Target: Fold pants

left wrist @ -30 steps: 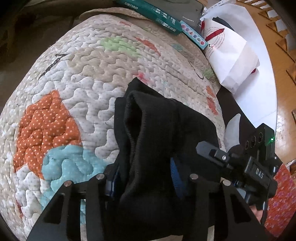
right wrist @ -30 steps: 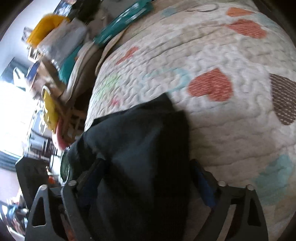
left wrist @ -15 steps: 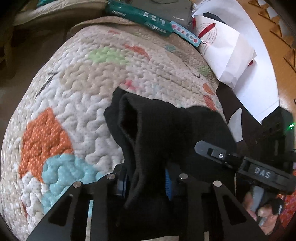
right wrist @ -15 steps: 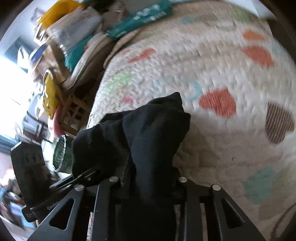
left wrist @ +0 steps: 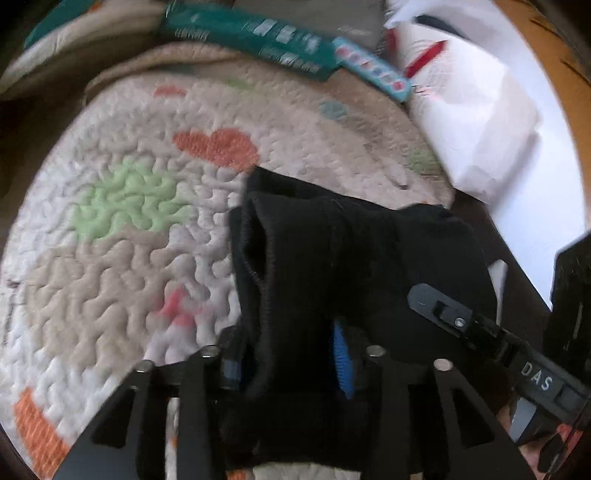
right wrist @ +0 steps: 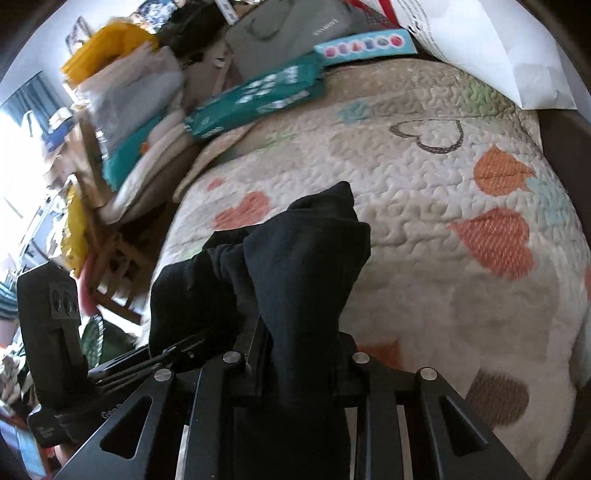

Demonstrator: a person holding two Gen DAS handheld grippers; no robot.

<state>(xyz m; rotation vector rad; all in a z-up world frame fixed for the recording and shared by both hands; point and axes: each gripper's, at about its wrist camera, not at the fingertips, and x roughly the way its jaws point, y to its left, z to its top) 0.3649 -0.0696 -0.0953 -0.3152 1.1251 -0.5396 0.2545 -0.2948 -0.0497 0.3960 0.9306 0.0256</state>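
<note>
The black pants (left wrist: 332, 251) hang bunched above a quilted bedspread (left wrist: 129, 240) with heart patches. My left gripper (left wrist: 288, 365) has a thick fold of them between its blue pads; its jaws are opening, with the cloth still filling the gap. My right gripper (right wrist: 299, 365) is shut on another bunch of the pants (right wrist: 306, 266), which stands up in a peak over the bedspread (right wrist: 443, 295). The two grippers are close side by side. The right one shows at the lower right of the left wrist view, and the left one at the far left of the right wrist view.
A teal packet (left wrist: 258, 33) and a white paper bag (left wrist: 472, 122) lie along the bedspread's far edge. A grey box (right wrist: 288, 33) and a pile of bags and cloth (right wrist: 122, 92) stand beyond the left side. A wooden frame (right wrist: 114, 266) sits below that edge.
Both grippers have carried the pants toward the far edge of the bedspread. The right gripper's jaws went from wide apart to pinched on a narrow bunch. The cloth now hangs higher.
</note>
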